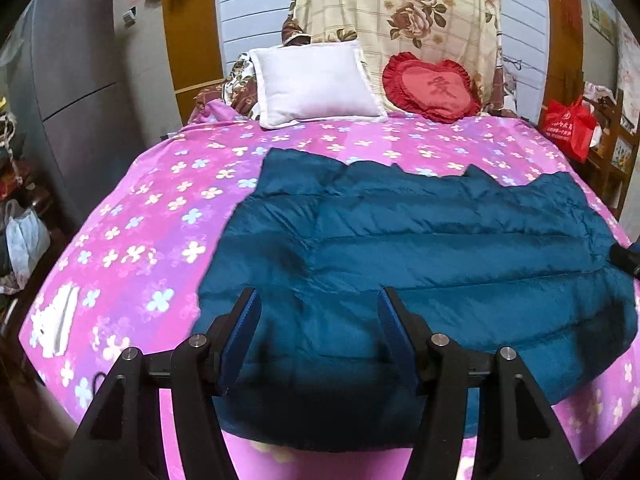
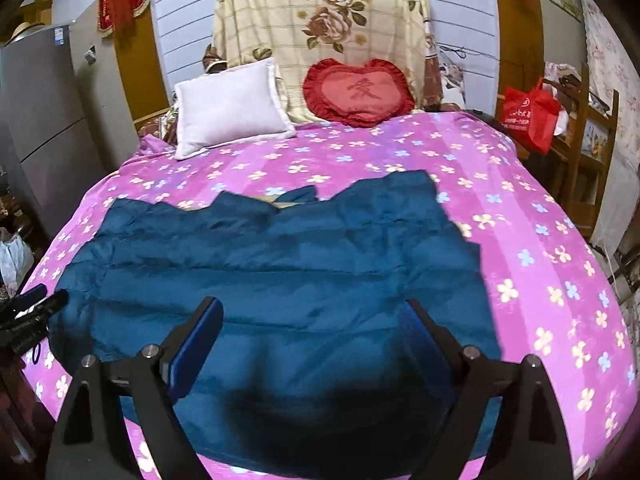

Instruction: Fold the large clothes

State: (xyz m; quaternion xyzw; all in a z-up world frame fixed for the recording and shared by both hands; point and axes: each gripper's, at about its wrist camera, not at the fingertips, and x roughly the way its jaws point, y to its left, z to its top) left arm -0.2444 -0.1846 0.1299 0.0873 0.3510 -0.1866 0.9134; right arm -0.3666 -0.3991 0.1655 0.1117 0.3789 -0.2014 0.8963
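A bed with a pink flowered bedsheet [image 1: 152, 216] fills most of both views, and on it a large teal quilted jacket [image 1: 420, 264] lies spread out flat, across the near half of the bed and reaching almost to the front edge. In the left wrist view the jacket sits toward the right side of the sheet; in the right wrist view it sits toward the left. Behind the bed a cream cloth with brown roses [image 2: 320, 20] hangs at the head. Against it lean a white pillow [image 1: 316, 84] and, just beside it on the right, a red heart-shaped cushion [image 1: 432, 88] (it has a character sewn in the middle). A grey refrigerator [image 1: 76, 100] stands at the left of the bed, and a red bag [image 2: 528, 116] sits on a wooden shelf at the right. The left gripper [image 1: 316, 300] is above the near part of the jacket, its jaws spread wide with nothing between them. The right gripper [image 2: 314, 310] is likewise over the jacket, jaws apart and holding nothing.
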